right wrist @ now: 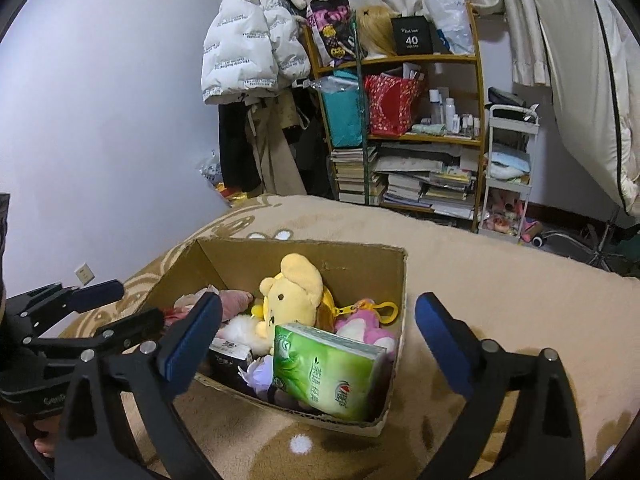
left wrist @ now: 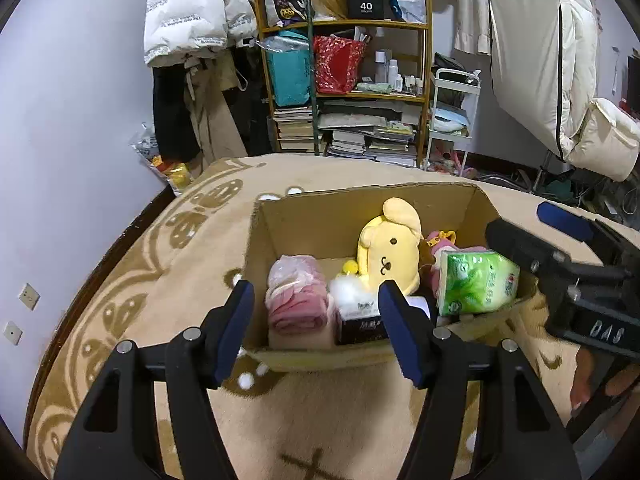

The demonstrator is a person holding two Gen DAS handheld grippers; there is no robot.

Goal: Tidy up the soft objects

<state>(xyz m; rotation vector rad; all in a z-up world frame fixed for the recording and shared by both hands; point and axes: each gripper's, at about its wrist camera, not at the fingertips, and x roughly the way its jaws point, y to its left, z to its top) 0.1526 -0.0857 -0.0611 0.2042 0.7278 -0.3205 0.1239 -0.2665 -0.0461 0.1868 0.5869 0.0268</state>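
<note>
Here, the soft things are gathered in an open cardboard box (right wrist: 362, 258) that sits on a beige patterned rug (right wrist: 500, 280). A yellow plush dog (right wrist: 290, 300) is propped upright near the middle, with a pink plush toy (right wrist: 366, 330) on a yellow clip just beside it. A green tissue pack (right wrist: 324, 368) leans against the near right corner, and a bagged pink cloth bundle (left wrist: 294, 296) fills the near left one. A white fluffy ball (left wrist: 348, 290) and a small dark box (left wrist: 358, 326) lie between them.

All of these are judged light. The plush dog is soft and squashable, and is best taken across the body or head rather than by an ear. The tissue pack is wrapped in smooth film that may slip, so it is better pinched across its flat faces. The bagged bundle is slippery too and would likely sag if lifted by the plastic alone.

The left hand-held gripper (left wrist: 316, 332) is released, its blue pads apart over the near wall of the box with nothing pressed between them. The right hand-held gripper (right wrist: 316, 346) is spread wide and empty, with the tissue pack seen between its fingers but untouched.

Chinese writing is printed on the tissue pack but cannot be read with confidence. "40" is shown on a black box (left wrist: 365, 2) on the shelf (left wrist: 384, 24), and "DAS" is marked on the right gripper's body in the left wrist view.
</note>
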